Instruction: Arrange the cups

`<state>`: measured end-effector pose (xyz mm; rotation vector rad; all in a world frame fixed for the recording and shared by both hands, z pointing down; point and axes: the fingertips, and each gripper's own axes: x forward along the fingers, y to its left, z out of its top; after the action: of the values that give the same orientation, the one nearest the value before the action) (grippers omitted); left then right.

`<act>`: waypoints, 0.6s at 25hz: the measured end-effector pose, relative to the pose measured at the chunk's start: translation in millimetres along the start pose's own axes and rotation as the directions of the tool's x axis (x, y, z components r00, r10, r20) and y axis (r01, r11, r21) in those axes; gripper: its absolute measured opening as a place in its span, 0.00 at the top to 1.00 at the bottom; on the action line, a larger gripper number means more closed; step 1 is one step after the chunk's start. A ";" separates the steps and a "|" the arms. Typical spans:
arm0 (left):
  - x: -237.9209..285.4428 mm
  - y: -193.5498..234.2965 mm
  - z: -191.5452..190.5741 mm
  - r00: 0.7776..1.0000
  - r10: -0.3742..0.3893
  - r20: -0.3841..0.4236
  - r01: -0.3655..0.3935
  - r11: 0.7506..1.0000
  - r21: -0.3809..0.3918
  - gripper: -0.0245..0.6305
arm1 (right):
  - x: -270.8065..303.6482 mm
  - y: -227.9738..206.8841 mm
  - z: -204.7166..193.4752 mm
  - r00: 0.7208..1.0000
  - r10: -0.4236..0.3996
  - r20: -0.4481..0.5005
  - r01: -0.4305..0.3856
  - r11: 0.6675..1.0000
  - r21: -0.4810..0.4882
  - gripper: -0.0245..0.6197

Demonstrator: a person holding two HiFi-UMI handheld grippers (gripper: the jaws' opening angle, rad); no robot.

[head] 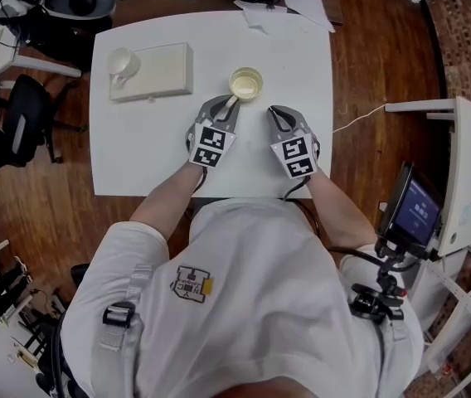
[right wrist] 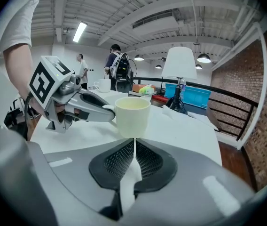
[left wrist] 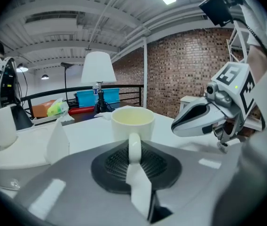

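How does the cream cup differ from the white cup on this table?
The cream cup is yellowish; the white cup is plain white. The cream cup stands on the bare table, the white cup at the left end of the tray. The left gripper holds the cream cup's handle in its jaws; nothing touches the white cup. Both stand upright.

White T-shirt (head: 244,264), grey hand-held grippers (head: 232,104) (head: 274,111)
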<state>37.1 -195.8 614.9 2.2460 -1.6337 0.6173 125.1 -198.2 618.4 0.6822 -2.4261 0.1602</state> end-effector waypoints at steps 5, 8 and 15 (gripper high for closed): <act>-22.3 24.6 20.4 0.997 0.045 0.060 -0.042 0.998 -0.047 0.91 | 4.3 12.4 7.6 1.000 0.005 0.003 -0.005 1.000 -0.016 0.95; -39.1 47.3 31.9 0.992 0.085 0.092 -0.080 0.995 -0.056 0.90 | 10.7 22.8 21.7 1.000 0.015 0.021 -0.014 0.999 -0.039 0.95; -78.0 111.9 40.5 0.971 0.202 0.126 -0.191 0.977 -0.096 0.90 | 26.9 50.1 50.6 0.998 0.038 0.051 -0.034 0.996 -0.086 0.95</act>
<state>-83.0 -185.6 539.2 2.1243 -1.9279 0.4410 54.8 -180.3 595.6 0.6119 -2.4805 0.0532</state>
